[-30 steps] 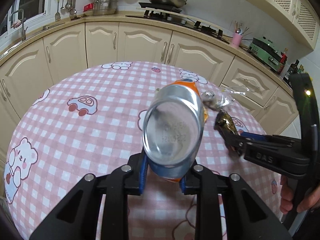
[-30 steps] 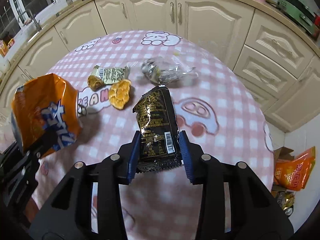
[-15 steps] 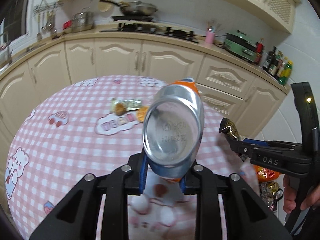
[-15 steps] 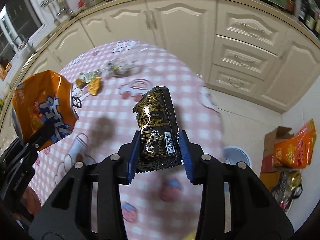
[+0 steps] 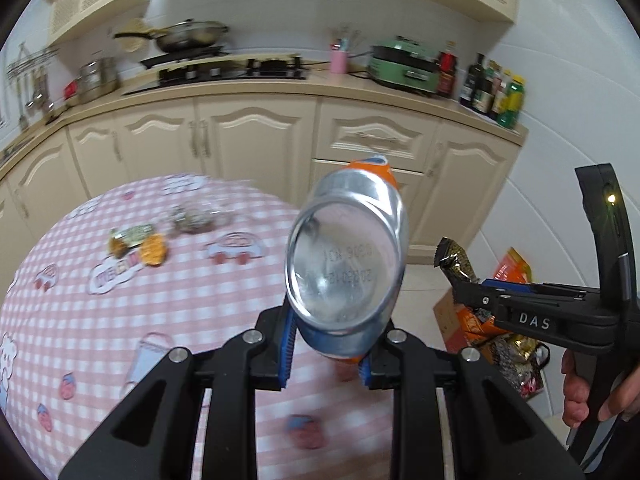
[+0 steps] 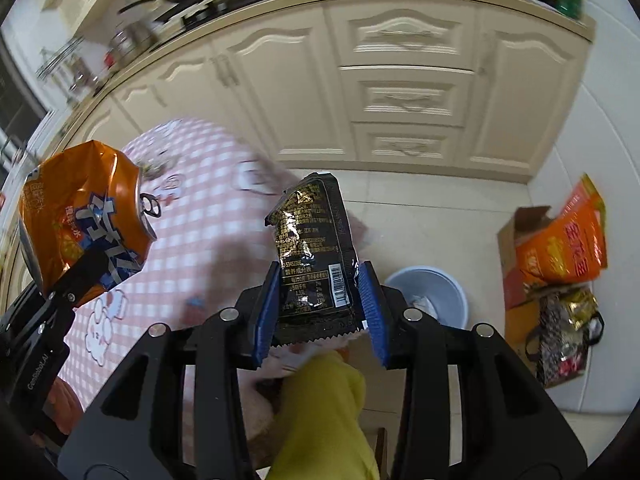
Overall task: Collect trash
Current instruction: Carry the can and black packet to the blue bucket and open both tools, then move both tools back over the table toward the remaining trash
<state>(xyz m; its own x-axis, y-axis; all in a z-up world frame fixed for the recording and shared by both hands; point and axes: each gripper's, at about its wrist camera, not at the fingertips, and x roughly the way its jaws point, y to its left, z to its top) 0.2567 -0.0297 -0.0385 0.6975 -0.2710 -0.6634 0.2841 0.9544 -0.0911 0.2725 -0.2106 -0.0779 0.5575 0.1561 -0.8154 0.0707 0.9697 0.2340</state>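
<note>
Both hands are loaded and swinging off the table now! Closest in, the right gripper (image 6: pixel 322 312) has its blue pads partly closed, clamped on the lower edge of the black snack wrapper (image 6: pixel 314 252), which stands upright between them. The left gripper (image 5: pixel 326 354) is squeezed tighter on the dented orange can (image 5: pixel 346 256), silver base toward its camera. A second ago both were over the pink checked tablecloth (image 5: pixel 120 304); since then the views have swept sideways, and the right wrist view now takes in bare floor tiles with the pale blue bin (image 6: pixel 430 292) just beyond the wrapper, paper already lying inside. That reads as the carry to the bin, wrapper likely first. Further back on the cloth, an orange scrap (image 5: pixel 154 249), a small green wrapper (image 5: pixel 132 234) and a crinkled clear wrapper (image 5: pixel 198 220) wait to be collected, so there's more to fetch. Beyond the bin, bright snack bags (image 6: pixel 560 248) sit in a cardboard box by the wall.
</note>
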